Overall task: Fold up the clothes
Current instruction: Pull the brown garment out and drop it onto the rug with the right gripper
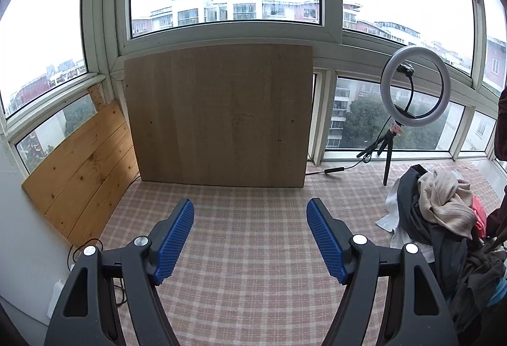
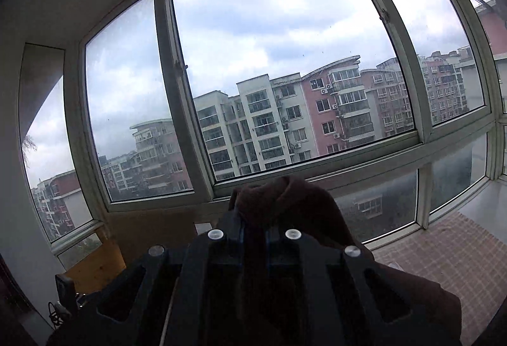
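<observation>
Your right tongs (image 2: 253, 238) pinch the dark brown garment (image 2: 285, 197) by one bunched fold, left tongs (image 1: 250, 238) spread empty over the desk (image 1: 253, 282): it may slip or land twisted.

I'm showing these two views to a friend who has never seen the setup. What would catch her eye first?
Probably the big windows with apartment blocks outside, filling both views. Next, the left gripper, open over the checked cloth, with a ring light by the sill and a heap of clothes at the right. In the right wrist view, the right gripper is shut on a dark brown garment.
</observation>
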`<state>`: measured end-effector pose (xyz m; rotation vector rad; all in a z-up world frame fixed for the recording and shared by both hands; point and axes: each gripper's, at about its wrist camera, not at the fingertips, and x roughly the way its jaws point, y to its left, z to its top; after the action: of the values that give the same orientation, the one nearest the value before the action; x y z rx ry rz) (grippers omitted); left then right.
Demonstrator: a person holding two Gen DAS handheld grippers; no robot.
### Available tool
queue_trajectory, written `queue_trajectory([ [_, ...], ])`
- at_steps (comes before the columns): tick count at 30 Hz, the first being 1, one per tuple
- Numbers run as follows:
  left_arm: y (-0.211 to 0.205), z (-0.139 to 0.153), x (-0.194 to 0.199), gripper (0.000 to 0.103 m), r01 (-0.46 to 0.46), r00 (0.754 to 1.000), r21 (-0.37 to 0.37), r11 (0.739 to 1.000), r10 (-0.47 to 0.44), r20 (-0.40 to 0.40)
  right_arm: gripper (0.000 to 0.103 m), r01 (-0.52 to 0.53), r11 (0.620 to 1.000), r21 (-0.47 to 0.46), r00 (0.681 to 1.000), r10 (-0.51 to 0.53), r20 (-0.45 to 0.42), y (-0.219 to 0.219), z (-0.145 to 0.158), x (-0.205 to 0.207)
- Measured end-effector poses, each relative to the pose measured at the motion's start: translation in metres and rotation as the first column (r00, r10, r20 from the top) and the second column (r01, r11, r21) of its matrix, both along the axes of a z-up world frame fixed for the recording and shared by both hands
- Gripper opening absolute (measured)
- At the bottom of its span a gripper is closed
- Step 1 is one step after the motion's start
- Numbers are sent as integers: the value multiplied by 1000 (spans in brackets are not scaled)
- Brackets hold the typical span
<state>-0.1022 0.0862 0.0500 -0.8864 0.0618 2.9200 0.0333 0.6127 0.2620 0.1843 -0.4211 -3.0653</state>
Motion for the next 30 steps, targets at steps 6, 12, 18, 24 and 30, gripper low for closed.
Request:
queue_trajectory([
  [6, -80, -6, -1, 73, -46, 999, -42, 998, 47, 4, 9, -239, 970, -36, 960, 242, 142, -148, -32, -76],
  [12, -110, -44, -17, 74, 38, 992, -74, 997, -29, 123, 24, -348, 920, -180, 610, 368, 702, -260, -210, -182],
  [18, -69, -116, -37, 74, 223, 925, -32, 974, -201, 323, 34, -203, 977, 65, 644, 83, 761, -234, -308, -172],
  [24, -13, -171, -26, 74, 332, 845, 23, 943, -308, 436, 43, -311, 950, -24, 558, 203, 805, -255, -351, -178],
  [30, -16, -177, -27, 74, 283, 855, 11, 959, -257, 451, 33, -523, 810, -265, 361, 492, 792, -318, -395, -162],
])
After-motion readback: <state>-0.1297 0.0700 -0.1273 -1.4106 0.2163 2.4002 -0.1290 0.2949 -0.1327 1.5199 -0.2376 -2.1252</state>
